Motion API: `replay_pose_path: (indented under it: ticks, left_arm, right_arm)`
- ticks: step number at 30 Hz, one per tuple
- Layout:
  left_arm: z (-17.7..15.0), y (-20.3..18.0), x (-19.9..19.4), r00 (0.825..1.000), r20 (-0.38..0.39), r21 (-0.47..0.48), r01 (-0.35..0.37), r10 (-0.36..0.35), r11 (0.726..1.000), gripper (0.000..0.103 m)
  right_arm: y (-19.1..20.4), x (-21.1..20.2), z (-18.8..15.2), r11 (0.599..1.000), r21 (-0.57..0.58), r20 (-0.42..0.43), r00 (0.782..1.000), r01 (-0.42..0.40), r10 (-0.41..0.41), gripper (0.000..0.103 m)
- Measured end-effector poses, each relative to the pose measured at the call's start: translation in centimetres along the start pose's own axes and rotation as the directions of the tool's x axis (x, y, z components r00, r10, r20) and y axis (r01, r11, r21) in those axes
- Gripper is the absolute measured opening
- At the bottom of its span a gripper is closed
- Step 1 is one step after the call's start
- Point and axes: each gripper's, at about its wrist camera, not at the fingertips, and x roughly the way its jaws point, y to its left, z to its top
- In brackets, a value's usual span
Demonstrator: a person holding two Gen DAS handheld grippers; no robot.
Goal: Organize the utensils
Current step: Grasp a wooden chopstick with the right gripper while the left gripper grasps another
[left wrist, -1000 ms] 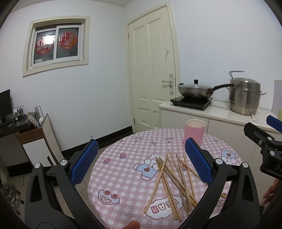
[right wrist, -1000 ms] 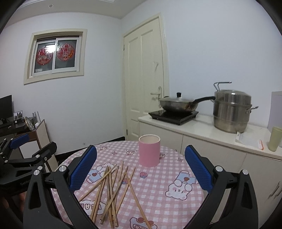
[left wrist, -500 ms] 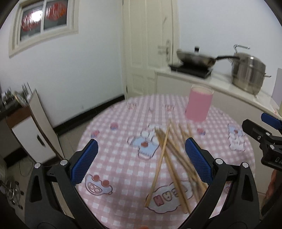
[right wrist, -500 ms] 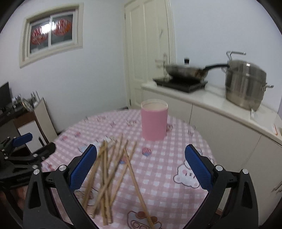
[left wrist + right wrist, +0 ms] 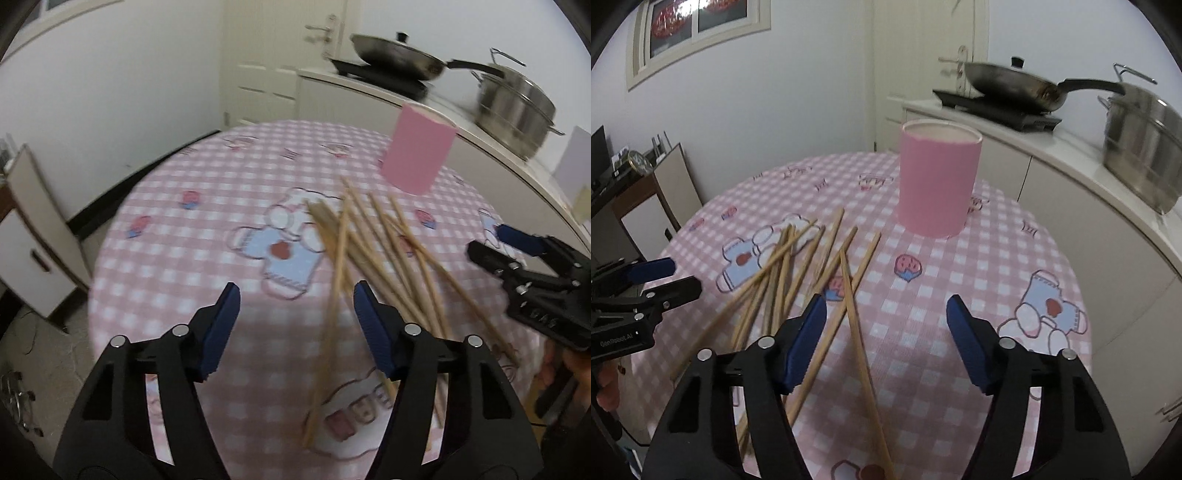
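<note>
Pink checked cloth covers the round counter (image 5: pixel 960 280), where a pink cup (image 5: pixel 938 181) stands upright toward the far side. Wooden chopsticks (image 5: pixel 798 273) lie in a loose crossed heap just in front of the cup. Left tongs (image 5: pixel 295 310) and right tongs (image 5: pixel 886 317) both hover over the heap, spread wide and gripping nothing.
</note>
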Motion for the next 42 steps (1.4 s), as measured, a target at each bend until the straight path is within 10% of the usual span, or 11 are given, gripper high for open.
replay_pose_path:
  ticks: [7,28,42]
  left_arm:
    - [1.1,-1.8,3.9,0.996,-0.089,0.055,0.028,-0.023,0.998,0.038]
    - [3.8,-2.2,7.1,0.986,-0.155,0.11,0.075,-0.058,0.991,0.006]
    - [8.5,-3.1,-3.0,0.978,0.103,0.074,0.176,-0.183,0.982,0.006]
  right_arm:
    - [-0.5,2.0,-0.1,0.999,-0.013,-0.069,0.997,-0.034,0.033,0.053]
    - [0.0,6.5,1.5,0.977,-0.118,-0.234,0.961,-0.177,0.145,0.005]
    - [-1.1,-2.1,6.4,0.961,-0.085,-0.009,0.965,-0.262,0.262,0.005]
